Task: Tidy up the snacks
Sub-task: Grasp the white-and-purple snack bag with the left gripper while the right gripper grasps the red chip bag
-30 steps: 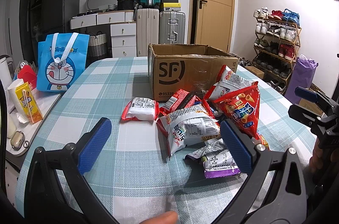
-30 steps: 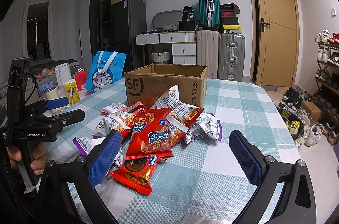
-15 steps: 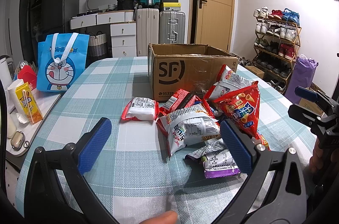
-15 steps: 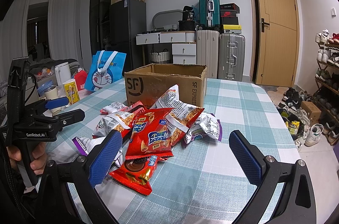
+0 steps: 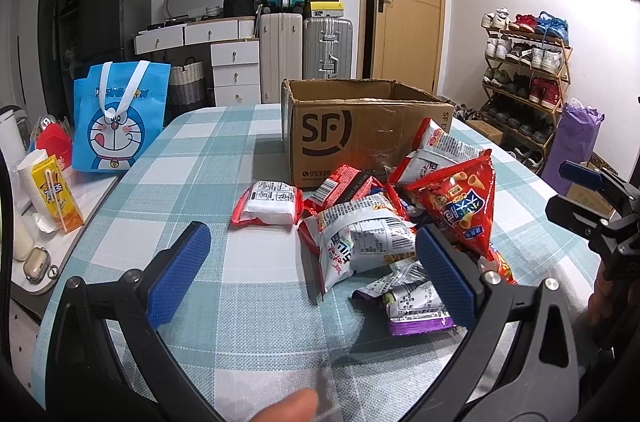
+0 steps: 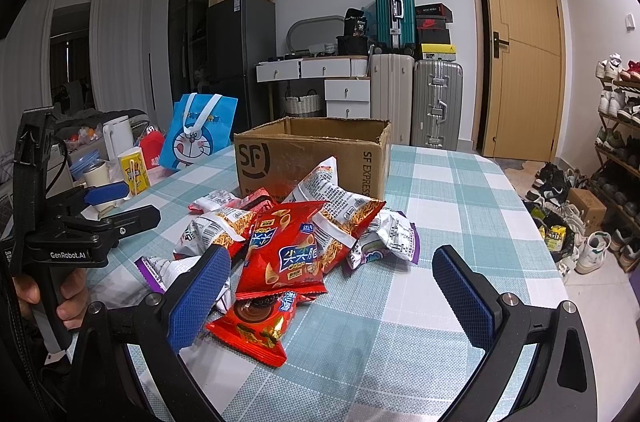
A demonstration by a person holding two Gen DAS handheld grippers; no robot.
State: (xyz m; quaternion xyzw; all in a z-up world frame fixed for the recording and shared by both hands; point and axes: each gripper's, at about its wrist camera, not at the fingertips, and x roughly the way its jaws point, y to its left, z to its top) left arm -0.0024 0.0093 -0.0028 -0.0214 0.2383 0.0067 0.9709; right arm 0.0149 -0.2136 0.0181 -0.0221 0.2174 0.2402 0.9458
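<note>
Left gripper (image 5: 312, 274) hangs over the checked table (image 5: 208, 158), jaws spread wide, nothing between the blue pads. Right gripper (image 6: 332, 286) likewise released and empty, low over the near edge of the cloth.

Left wrist view: snack pile sits just ahead, at 1 o'clock. Purple-edged packet (image 5: 412, 306) nearest, just inside the right pad. White-and-red chip bag (image 5: 360, 242) beyond it. Red cone-snack bag (image 5: 460, 206) stands tilted at 2 o'clock, leaning on the heap. Small white packet with red trim (image 5: 268, 206) lies a little apart at 12 o'clock, flat on the cloth.

Right wrist view: red cookie packet (image 6: 256, 326) nearest, at 11 o'clock, partly under the cone-snack bag.

Behind the pile, touching it, an open cardboard box (image 5: 360, 134); inside not visible. Blue cartoon tote (image 5: 116, 122) at 10 o'clock. Suitcases (image 5: 308, 50) against the far wall.
</note>
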